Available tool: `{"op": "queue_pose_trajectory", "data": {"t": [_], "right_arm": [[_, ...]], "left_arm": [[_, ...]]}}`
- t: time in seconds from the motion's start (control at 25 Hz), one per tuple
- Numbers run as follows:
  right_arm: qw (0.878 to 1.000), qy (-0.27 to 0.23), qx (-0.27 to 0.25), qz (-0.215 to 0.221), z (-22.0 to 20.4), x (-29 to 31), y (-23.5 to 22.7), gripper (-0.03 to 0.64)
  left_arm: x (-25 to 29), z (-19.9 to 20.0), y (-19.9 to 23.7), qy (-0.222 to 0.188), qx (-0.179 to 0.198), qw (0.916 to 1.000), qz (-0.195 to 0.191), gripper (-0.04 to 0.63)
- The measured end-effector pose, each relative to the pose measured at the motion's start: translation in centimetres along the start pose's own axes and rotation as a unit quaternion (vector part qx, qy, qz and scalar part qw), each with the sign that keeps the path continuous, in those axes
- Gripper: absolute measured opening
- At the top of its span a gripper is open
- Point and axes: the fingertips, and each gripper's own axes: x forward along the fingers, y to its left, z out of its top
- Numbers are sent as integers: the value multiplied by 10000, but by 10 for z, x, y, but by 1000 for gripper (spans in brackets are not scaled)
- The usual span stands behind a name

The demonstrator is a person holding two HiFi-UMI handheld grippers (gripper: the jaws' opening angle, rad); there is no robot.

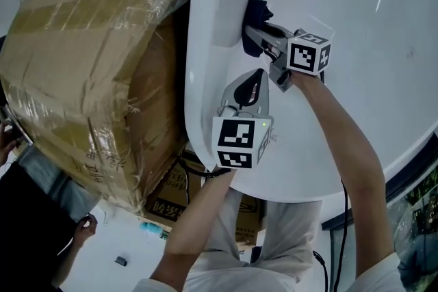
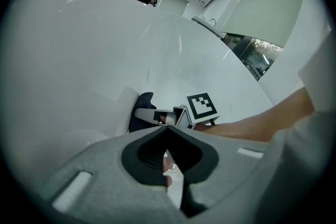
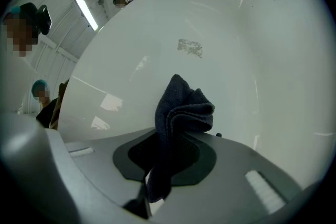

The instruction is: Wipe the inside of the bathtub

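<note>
Pinching a folded dark cloth (image 3: 181,107) in the right gripper (image 1: 262,37) by the glossy, curved white bathtub (image 1: 356,44), holding the left gripper (image 2: 168,131) with jaws pressed together.

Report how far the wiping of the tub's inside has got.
Done: the right hand-held gripper is shut on the dark cloth.
In hand: the cloth is at the bathtub's inner wall, near the rim.
Left: no wiped patch shows, so likely most of the inside.
The left hand-held gripper is shut and empty.
</note>
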Motion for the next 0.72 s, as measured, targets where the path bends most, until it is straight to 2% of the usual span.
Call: {"op": "queue_pose_trajectory", "data": {"t": [0.72], "right_arm": [[9965, -88, -386, 738, 25, -13, 90, 48]], "left_arm": [[-39, 12, -13, -30, 152, 9999, 62, -2]]}}
